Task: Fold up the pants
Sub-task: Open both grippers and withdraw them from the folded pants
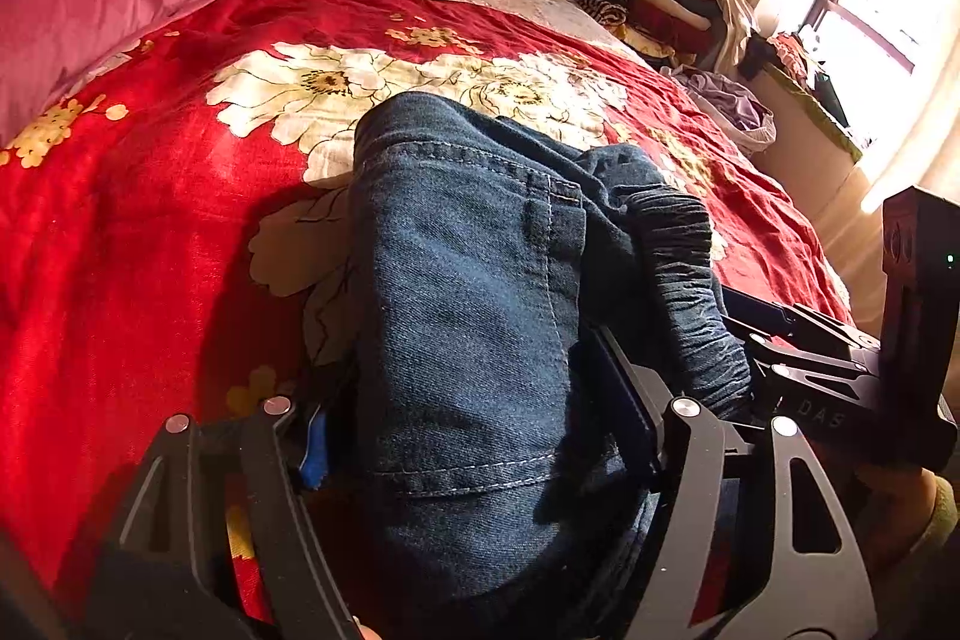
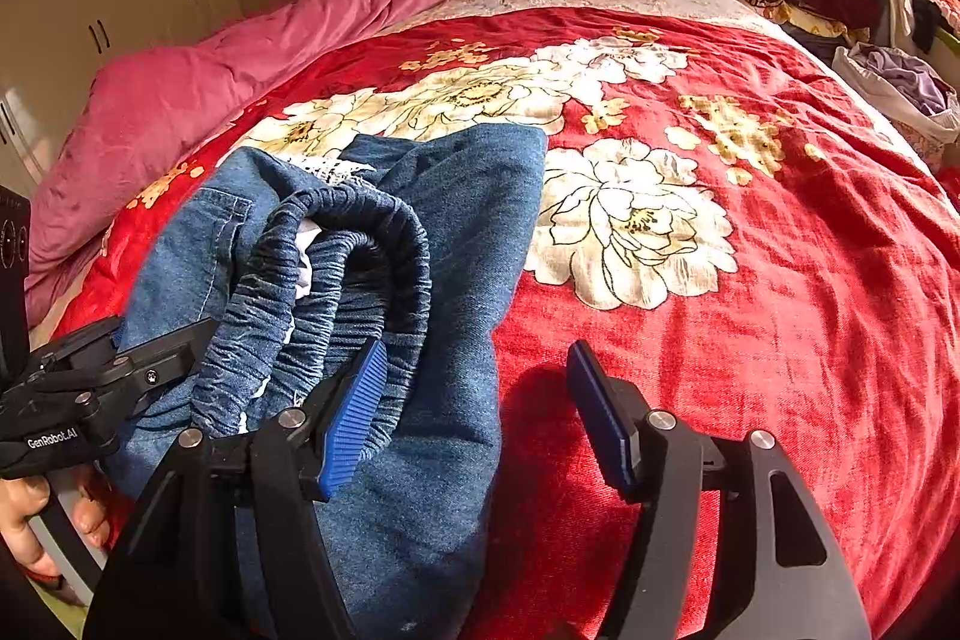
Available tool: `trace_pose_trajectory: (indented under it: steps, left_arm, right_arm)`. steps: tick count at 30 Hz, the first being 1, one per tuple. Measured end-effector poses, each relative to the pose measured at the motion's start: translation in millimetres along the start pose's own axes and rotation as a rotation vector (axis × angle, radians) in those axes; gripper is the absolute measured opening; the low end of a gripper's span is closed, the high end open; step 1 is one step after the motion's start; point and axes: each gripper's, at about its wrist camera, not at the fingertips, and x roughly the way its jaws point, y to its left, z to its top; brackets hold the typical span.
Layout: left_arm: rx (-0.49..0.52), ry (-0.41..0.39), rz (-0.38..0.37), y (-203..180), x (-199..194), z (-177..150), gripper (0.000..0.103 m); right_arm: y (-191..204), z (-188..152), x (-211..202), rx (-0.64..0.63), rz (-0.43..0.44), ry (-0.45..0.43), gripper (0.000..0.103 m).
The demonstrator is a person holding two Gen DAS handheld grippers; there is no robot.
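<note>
Across the red flowered bedspread [image 2: 780,340], near the front edge of the bed: blue denim pants [image 2: 432,232] lying in a rough, bunched fold, gathered elastic waistband [image 2: 360,244] curled open on top, white lining showing inside.

Left tool [image 1: 474,436]: jaws standing apart on either side of the denim, cloth lying between them; pads mostly hidden by the fabric, no clear squeeze visible, so judged open around the pants rather than clamped. Seen from the right wrist view, same tool low at the left edge, against the waistband side, a person's fingers [image 2: 24,514] wrapped on its handle.

Right tool [image 2: 480,418]: jaws wide apart, nothing gripped; ribbed blue pad of one finger [image 2: 351,418] touching or just beside the waistband, other finger over bare bedspread, clear of the cloth.

Risks from here, as judgement only:
- Waistband springing open or sliding off the stack, given elastic tension and no pinch on it.
- Fold collapsing sideways if either tool drags upward while denim still lies between the fingers; ribbed pad likely to snag the gathers.
- Uneven final fold, since layers look lumpy, not flat; pressing without smoothing would lock in the bulge.
- Soft bedding beneath giving way under pressure, tilting the bundle.
</note>
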Motion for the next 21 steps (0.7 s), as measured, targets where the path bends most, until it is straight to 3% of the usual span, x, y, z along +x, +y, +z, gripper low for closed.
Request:
trace_pose_trajectory:
  steps: [4,12,21]
  left_arm:
    - [-0.004,-0.014,-0.003,-0.2,-5.6,1.8,0.065]
    - [0.000,-0.060,0.010,-1.3,-24.5,5.6,0.074]
    - [0.005,-0.100,0.046,-0.4,-42.0,6.6,0.083]
  right_arm:
    - [1.7,-0.1,-5.8,0.002,-0.005,-0.016,0.061]
    - [5.0,0.3,-23.4,-0.009,-0.016,-0.066,0.080]
    - [9.3,1.7,-37.2,-0.004,-0.011,-0.099,0.082]
